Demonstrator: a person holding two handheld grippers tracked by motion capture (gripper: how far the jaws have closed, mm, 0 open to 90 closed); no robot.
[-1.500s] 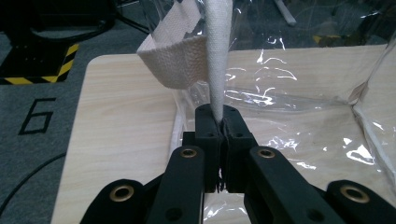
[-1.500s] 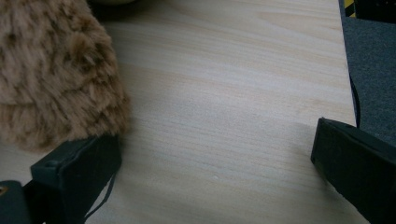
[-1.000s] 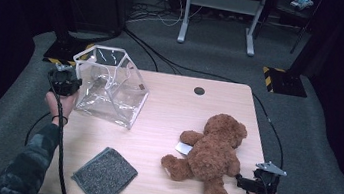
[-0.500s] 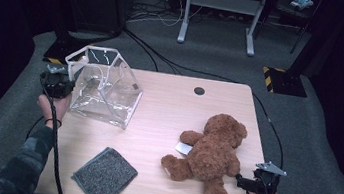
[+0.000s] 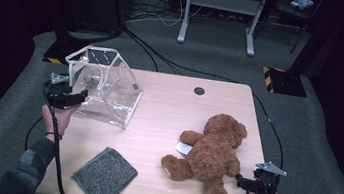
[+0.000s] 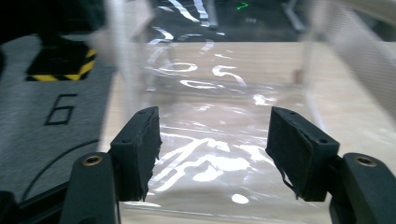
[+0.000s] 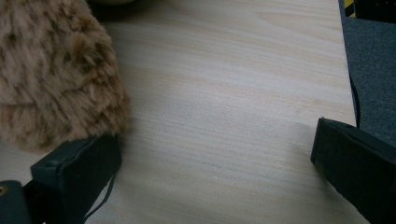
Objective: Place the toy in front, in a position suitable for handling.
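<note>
The left gripper (image 5: pixel 79 96), from above, has backed off to the table's (image 5: pixel 169 101) left edge, beside the clear bag (image 5: pixel 105 88). In its own view the jaws have just opened, wide, nothing between them, the bag (image 6: pixel 210 140) just ahead, likely released. The right gripper (image 7: pixel 210 177) gapes empty beside the teddy (image 7: pixel 51 70).

The desk (image 5: pixel 169 101) is light wood, rectangular, w/ a small round dark hole (image 5: pixel 199 90) near its far edge. It stands on grey carpet floor (image 5: pixel 324 147). On the desk lie three things. A clear plastic bag (image 5: pixel 108 88) w/ a white rim sits at the far left corner, tilted, its open side up and to the left. A brown teddy bear (image 5: pixel 212 155) lies on the right half, head toward the far side, w/ a white label (image 5: pixel 184 149) just beside its arm. A grey cloth (image 5: pixel 104 176) lies flat at the near edge, approx. between bag and bear, one corner over the desk edge.
</note>
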